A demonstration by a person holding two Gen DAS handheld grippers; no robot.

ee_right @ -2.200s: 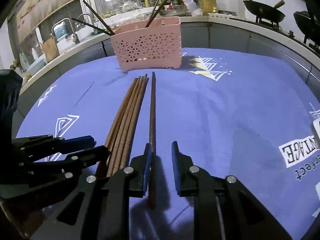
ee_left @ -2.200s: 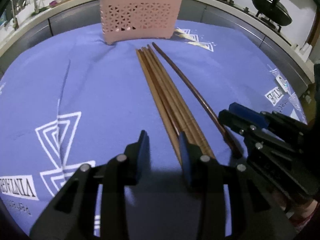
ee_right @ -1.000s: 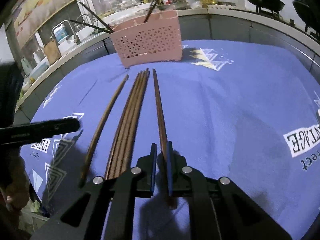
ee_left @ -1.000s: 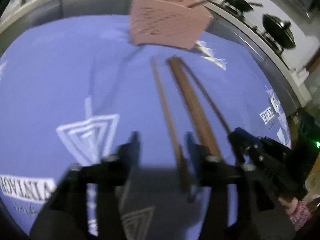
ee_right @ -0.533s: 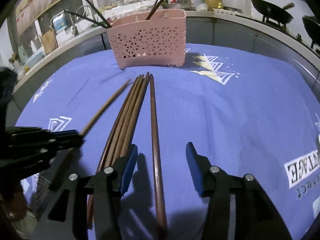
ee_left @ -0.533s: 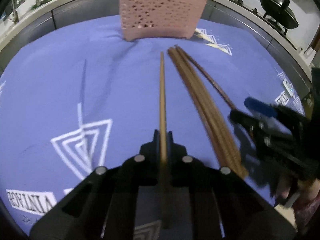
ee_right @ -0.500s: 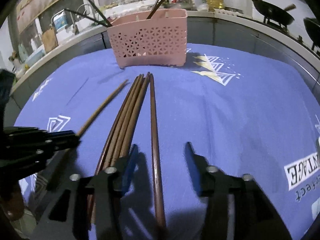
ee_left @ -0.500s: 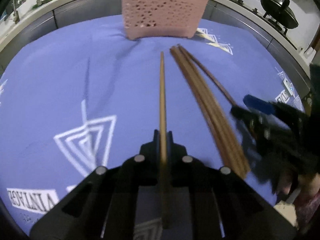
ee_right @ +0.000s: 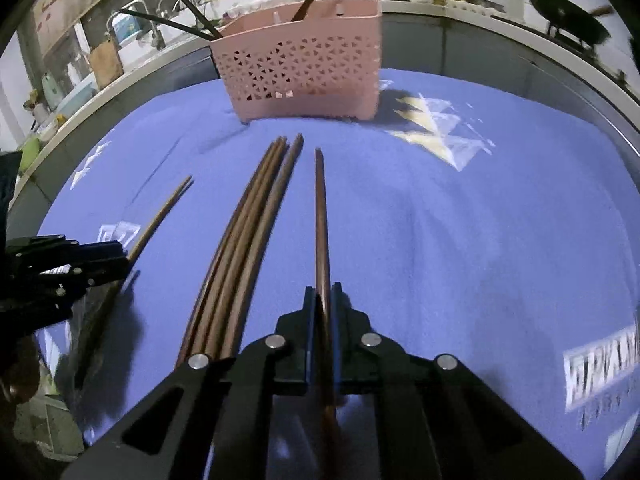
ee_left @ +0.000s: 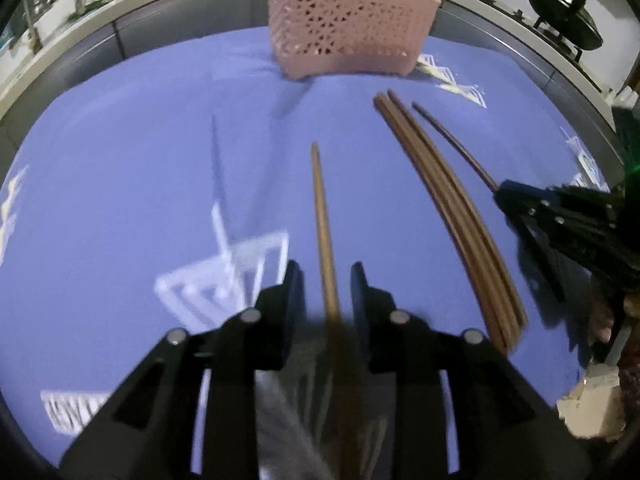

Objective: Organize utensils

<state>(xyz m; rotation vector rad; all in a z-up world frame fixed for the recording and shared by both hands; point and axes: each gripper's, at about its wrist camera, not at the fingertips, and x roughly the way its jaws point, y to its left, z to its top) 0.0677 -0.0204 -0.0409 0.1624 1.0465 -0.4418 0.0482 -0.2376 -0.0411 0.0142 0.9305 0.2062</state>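
Note:
A pink perforated utensil basket point(ee_left: 352, 32) point(ee_right: 304, 68) stands at the far side of the blue cloth and holds a few utensils. My left gripper point(ee_left: 326, 280) is open around a light brown chopstick point(ee_left: 320, 200), which lies between its jaws. My right gripper point(ee_right: 323, 296) is shut on a dark brown chopstick point(ee_right: 320, 208) that points at the basket. A bundle of several brown chopsticks point(ee_left: 448, 208) point(ee_right: 248, 232) lies on the cloth between the two grippers.
The blue cloth point(ee_left: 120, 184) with white prints covers the table. Behind it runs a grey counter edge point(ee_right: 500, 40). Black woks point(ee_left: 564, 24) sit on a stove at the back right; a sink faucet point(ee_right: 136, 20) is at the back left.
My left gripper has opened around its light chopstick. My right gripper, open half a second ago, has shut on the dark chopstick.

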